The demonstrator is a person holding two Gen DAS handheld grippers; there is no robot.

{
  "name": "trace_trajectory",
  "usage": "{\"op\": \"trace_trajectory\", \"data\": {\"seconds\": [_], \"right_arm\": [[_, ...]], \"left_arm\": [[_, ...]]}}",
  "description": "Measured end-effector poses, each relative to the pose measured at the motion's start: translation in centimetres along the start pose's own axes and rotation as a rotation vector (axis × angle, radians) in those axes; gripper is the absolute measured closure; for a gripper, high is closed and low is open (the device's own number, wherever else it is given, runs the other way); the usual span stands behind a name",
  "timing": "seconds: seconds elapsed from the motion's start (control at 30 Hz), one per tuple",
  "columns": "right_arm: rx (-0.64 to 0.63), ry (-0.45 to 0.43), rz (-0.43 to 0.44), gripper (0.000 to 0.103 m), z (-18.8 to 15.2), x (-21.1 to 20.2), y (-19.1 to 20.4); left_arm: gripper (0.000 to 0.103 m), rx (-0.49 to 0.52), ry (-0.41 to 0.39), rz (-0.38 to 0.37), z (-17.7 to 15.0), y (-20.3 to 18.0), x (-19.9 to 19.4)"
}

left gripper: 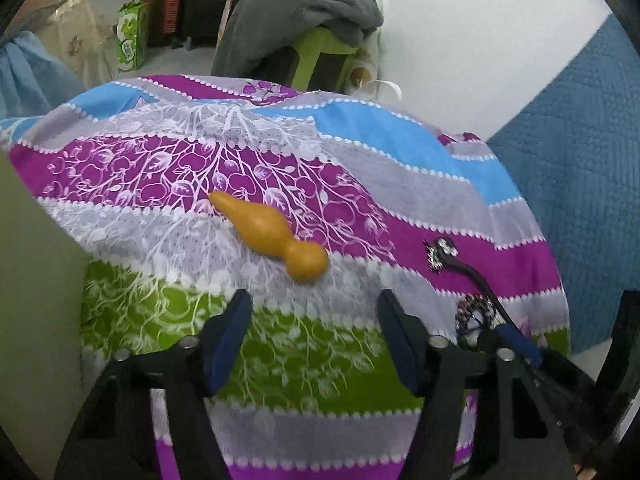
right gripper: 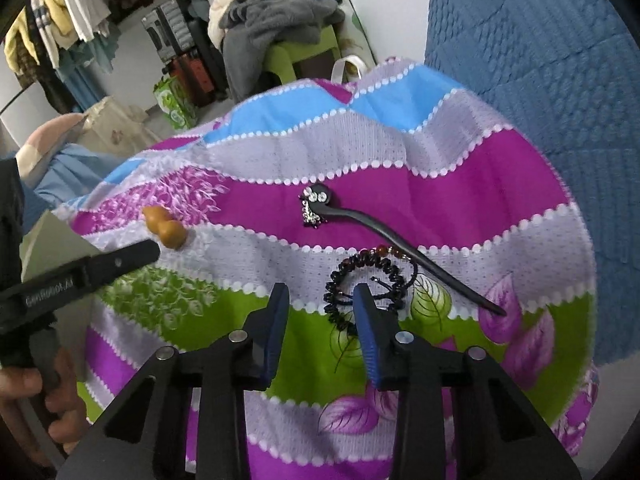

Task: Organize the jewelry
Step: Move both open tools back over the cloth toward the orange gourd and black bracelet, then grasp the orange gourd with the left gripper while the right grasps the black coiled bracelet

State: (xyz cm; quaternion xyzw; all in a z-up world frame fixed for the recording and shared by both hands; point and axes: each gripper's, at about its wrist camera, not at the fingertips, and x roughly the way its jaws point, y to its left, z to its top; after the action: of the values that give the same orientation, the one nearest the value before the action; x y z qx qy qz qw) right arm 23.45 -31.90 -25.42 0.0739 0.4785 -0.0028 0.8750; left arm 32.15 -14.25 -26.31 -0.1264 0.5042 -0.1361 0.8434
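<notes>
An orange gourd-shaped ornament lies on the striped cloth, just beyond my open, empty left gripper; it also shows in the right wrist view. A black hair stick with rhinestones lies to the right; it also shows in the left wrist view. A black beaded bracelet lies below the stick. My right gripper is open, its right finger over the bracelet's near edge, holding nothing. The bracelet shows partly behind my right gripper's finger in the left wrist view.
The colourful cloth covers a rounded surface. A blue quilted cover is on the right. Behind are a green chair piled with grey clothes, a green box and hanging clothes. The left gripper enters the right wrist view.
</notes>
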Motion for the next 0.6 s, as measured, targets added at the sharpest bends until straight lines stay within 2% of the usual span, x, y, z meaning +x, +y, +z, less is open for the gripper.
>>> {"op": "trace_trajectory", "data": {"seconds": [0.23,0.4,0.53,0.6], "right_arm": [[0.001,0.054,-0.021,0.073,0.2,2.2,-0.2],[-0.029,0.068,-0.057,0.078,0.2,3.0,0.1],[-0.039,0.069,-0.091,0.094,0.3,3.1,0.0],[-0.033,0.073,-0.082,0.096,0.3,3.1,-0.1]], "left_arm": [[0.045,-0.023,-0.022,0.033,1.4,0.5,2.1],[0.046,-0.035,-0.027,0.044,1.9,0.6,2.9],[0.047,-0.033,-0.038,0.06,1.9,0.2,3.3],[0.053,-0.04,-0.047,0.075,1.9,0.0,3.5]]}}
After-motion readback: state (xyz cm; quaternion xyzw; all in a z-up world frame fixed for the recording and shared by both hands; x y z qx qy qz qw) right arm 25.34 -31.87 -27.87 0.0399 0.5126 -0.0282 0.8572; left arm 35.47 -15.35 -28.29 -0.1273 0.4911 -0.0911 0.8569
